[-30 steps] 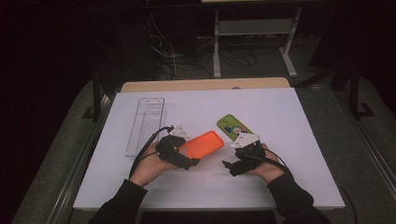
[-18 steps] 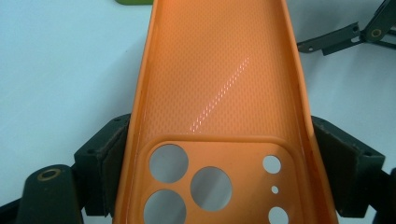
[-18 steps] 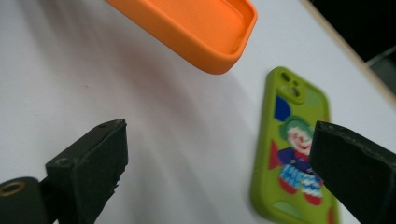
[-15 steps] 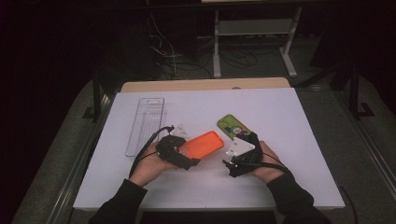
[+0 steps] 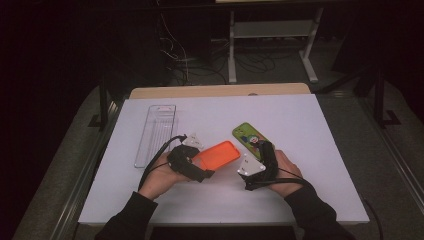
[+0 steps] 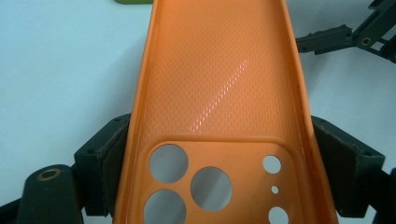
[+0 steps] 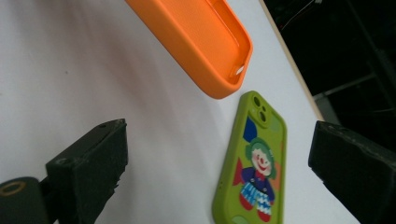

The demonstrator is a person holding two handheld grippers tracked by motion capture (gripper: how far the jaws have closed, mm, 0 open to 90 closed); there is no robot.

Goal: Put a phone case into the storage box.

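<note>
Left gripper (image 5: 200,169) fingers pinching orange silicone phone case (image 6: 219,116) at frame centre; right gripper (image 7: 219,186) fingers spread above green clown-printed phone case (image 7: 254,163) on white bench (image 5: 300,115).

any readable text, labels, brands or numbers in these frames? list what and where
None readable.
The green phone case carries only a clown drawing, no lettering.
The orange phone case, held in the left gripper, shows a plain textured inside and camera holes, no logo.
The clear plastic tray has a moulded mark at its top end, too small to read.
The right gripper bears no marking.
</note>
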